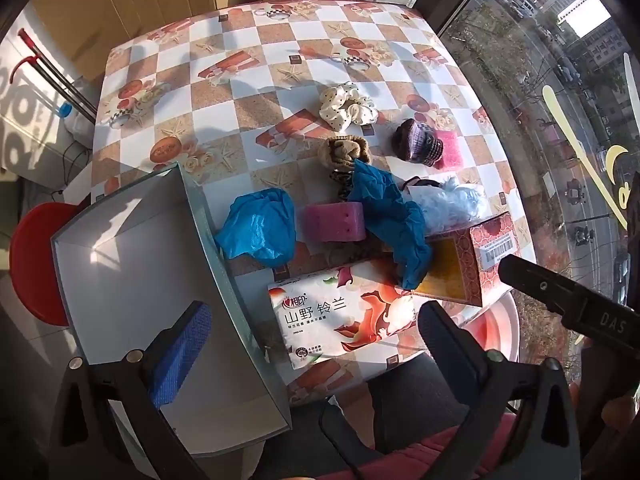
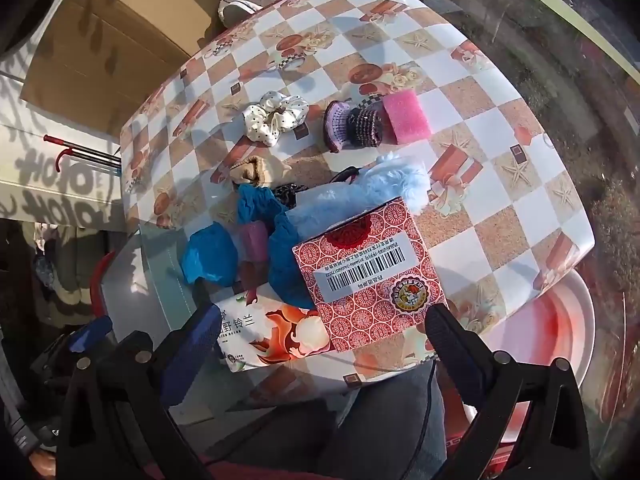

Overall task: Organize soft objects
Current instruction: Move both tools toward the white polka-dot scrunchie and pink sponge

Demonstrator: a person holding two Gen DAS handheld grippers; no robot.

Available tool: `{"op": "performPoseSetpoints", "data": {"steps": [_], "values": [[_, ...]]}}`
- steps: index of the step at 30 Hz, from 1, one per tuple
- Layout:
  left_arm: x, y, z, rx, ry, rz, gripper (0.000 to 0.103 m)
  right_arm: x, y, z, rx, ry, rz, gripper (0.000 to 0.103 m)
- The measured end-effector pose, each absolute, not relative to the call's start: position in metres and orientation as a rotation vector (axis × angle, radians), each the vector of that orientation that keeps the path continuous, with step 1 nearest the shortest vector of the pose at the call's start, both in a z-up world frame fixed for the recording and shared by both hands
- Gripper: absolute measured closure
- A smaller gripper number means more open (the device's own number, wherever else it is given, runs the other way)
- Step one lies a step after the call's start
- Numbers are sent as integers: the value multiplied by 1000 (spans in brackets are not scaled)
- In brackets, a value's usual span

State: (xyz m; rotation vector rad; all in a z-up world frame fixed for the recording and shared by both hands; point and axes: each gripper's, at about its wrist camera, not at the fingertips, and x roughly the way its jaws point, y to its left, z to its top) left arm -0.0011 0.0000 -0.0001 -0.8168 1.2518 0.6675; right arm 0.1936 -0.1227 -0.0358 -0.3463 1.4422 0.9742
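Soft things lie mid-table: a cream dotted scrunchie (image 1: pixel 347 109) (image 2: pixel 276 117), a tan knit roll (image 1: pixel 345 153), a purple knit piece (image 1: pixel 416 142) (image 2: pixel 354 126), a pink sponge (image 2: pixel 405 117), a second pink sponge (image 1: pixel 334 222), two blue plastic covers (image 1: pixel 258 232) (image 1: pixel 394 222), a pale blue fluffy piece (image 2: pixel 394 184). A tissue pack (image 1: pixel 340 316) and a red patterned box (image 2: pixel 366 272) lie at the near edge. An open grey box (image 1: pixel 160 300) sits left. My left gripper (image 1: pixel 316 344) is open above the near edge. My right gripper (image 2: pixel 316 344) is open and empty by the red box.
The checkered table (image 1: pixel 248 80) (image 2: pixel 520 184) stands by a window on the right. A red stool (image 1: pixel 32 264) is on the left, a pink basin (image 2: pixel 552 332) below the table's right corner. Cardboard (image 2: pixel 104 48) and cloth items stand behind.
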Motion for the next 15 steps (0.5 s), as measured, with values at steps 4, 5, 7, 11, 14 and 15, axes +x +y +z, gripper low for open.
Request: {"op": "performPoseSetpoints", "data": {"steps": [4,5,7,11,14,15], "values": [[-5,-1,0,-822,1249,671,0,193,-121,-35,-345,1442,974,1],[-4,1,3,-822,1249,671,0,193,-121,-35,-347,1442,974,1],[-5,1,4,-821,1248,671,0,193,-121,-35,-347,1443,974,1],[-4,1,6,-820,1244,671,0,192,-121,-35,-347,1443,971,1],[-7,1,4,-801,1254,689,0,191,-122,-35,-342,1441,969,1],[-8,1,4,-798,1254,689,0,188,-122,-34,-338,1438,965,1]]}}
